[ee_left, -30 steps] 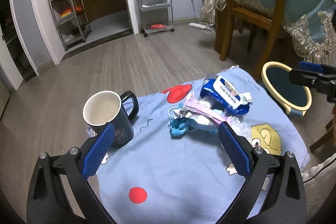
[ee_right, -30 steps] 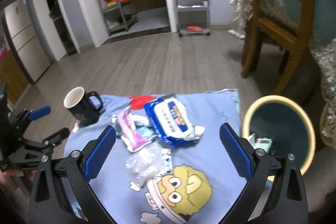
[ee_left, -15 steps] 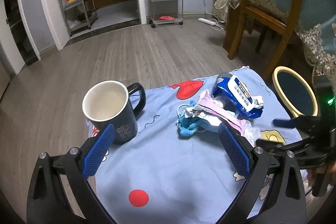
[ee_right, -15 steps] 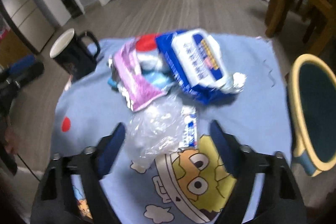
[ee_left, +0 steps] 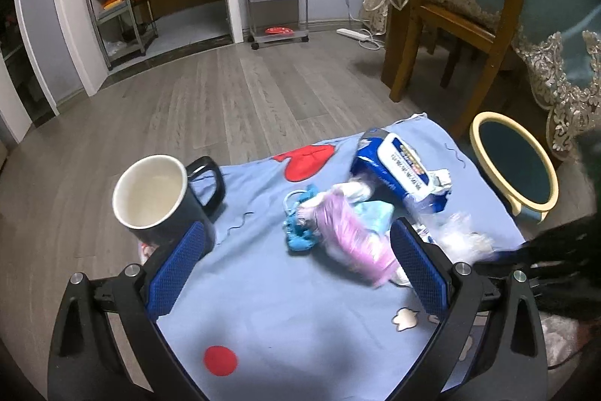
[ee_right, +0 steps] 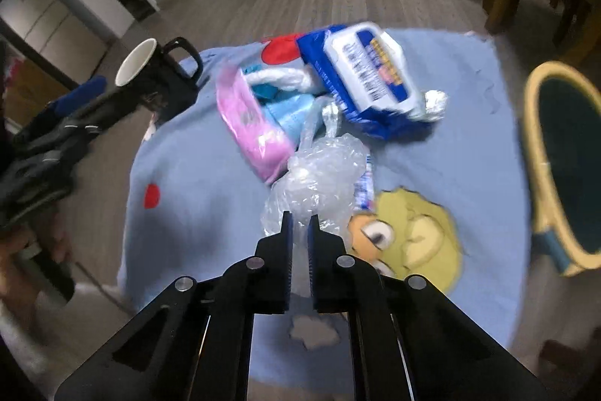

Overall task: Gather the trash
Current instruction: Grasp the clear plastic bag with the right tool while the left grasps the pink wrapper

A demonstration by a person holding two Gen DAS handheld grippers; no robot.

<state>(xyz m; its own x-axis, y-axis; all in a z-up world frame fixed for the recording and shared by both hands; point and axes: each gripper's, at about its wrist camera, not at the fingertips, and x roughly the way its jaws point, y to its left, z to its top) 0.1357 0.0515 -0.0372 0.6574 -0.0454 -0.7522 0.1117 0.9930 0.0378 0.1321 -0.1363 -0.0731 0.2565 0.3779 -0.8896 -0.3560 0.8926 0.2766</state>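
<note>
The right tongs [ee_right: 299,228] are pinching the near edge of a crumpled clear plastic bag [ee_right: 319,175], their blue pads drawn in narrow with the film bunched between them. The bag is looking glossy, wrinkled and see-through, and it is lying on the blue cartoon cloth [ee_right: 195,175] that is covering the tabletop, just beside a yellow cartoon face [ee_right: 413,235] printed on the cloth. From the left wrist view the same bag [ee_left: 456,232] is showing as a blurred whitish heap at the right side of the cloth [ee_left: 281,307].

Behind the bag, the rest of the trash is sitting in a loose pile near the middle of the cloth: a pink wrapper [ee_right: 251,123] that is lying tilted and touching the bag, a pale blue packet [ee_right: 289,115] tucked beside it, and a blue and white wipes pack [ee_right: 368,77] with a torn, silvery end. A small bright blue scrap [ee_left: 298,235] is lying on the left of the pink wrapper [ee_left: 353,239].

The left tongs [ee_left: 300,269] are hanging wide apart over the near part of the cloth, gripping nothing. A dark mug [ee_left: 157,194] with a white inside is standing upright at the cloth's left corner. A yellow-rimmed bin [ee_right: 563,156] is standing on the floor just off the right edge of the tabletop.
</note>
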